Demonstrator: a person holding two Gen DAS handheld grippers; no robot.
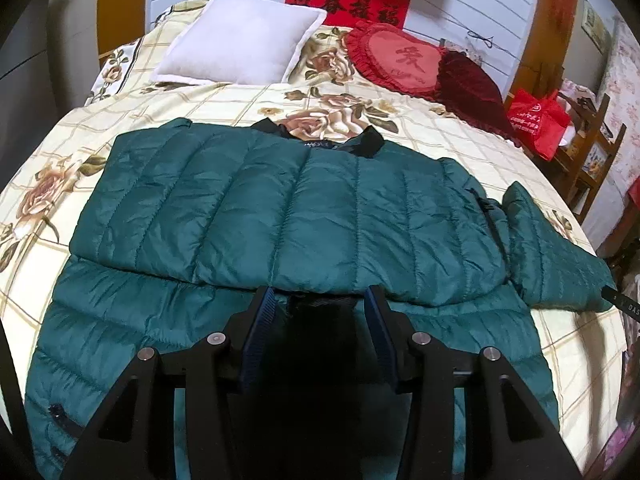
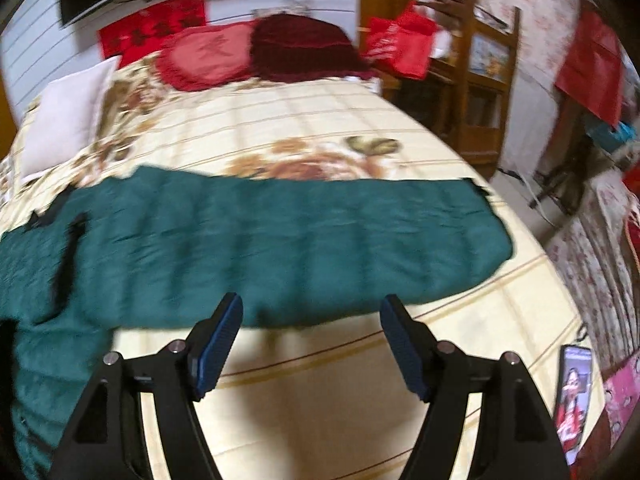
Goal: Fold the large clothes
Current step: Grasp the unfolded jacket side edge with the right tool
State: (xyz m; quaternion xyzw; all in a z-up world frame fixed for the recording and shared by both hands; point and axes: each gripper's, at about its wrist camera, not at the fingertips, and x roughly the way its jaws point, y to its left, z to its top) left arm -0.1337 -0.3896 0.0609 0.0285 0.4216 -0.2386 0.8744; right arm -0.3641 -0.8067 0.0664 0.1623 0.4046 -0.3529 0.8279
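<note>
Left hand-held gripper (image 1: 320, 300) pinching dark jacket (image 1: 280, 216) fabric, right hand-held gripper (image 2: 312, 312) spread empty, phone (image 2: 574, 400) beside, pillows (image 1: 240, 40) beyond

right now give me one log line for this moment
jacket: green, partly folded on bed | left gripper: over near hem, grip unclear | right gripper: open, empty, by sleeve | phone: bed edge

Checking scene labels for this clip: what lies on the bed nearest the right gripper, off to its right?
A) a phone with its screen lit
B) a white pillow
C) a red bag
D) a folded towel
A: a phone with a lit screen lies on the bedspread right of the right gripper.
</note>
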